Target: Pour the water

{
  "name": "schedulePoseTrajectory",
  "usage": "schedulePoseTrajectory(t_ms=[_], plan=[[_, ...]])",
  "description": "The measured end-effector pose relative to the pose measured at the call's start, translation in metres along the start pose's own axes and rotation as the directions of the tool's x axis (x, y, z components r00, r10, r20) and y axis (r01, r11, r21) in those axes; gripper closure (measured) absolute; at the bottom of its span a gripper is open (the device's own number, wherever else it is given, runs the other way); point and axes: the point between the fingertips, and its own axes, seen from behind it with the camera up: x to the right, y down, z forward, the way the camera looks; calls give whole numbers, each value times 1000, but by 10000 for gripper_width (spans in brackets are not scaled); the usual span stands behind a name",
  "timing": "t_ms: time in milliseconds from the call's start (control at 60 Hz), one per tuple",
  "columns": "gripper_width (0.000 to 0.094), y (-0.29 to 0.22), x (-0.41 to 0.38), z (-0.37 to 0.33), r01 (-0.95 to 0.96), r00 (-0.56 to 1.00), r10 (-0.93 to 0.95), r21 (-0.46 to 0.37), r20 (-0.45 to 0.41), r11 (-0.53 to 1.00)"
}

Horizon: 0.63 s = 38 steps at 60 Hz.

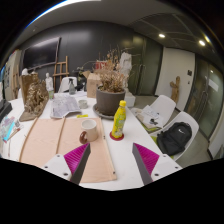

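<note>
Hovering over the table (140,172), nothing grabbed yet.

Gripper (112,163) sat open and empty, pink pads spread. Yellow bottle (118,119) stood upright just ahead, slightly right of centre, with a cup (89,129) beside it to the left. Couldn't make out any water level or the cap.

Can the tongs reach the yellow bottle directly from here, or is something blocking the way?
Probably yes. The tongs are open, and the yellow bottle stands just ahead of them on the table, with nothing between; the tape roll sits off to the side.
</note>
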Motion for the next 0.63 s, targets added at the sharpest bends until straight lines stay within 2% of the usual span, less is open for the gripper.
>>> schedulePoseTrajectory(t_ms=[283,417,633], plan=[[78,27,-20,-105,19,1000,-19,-12,-3,1000],[78,28,-26,-126,7,1000,-7,-2,0,1000],[78,42,-16,-131,32,999,-34,-34,-39,999]])
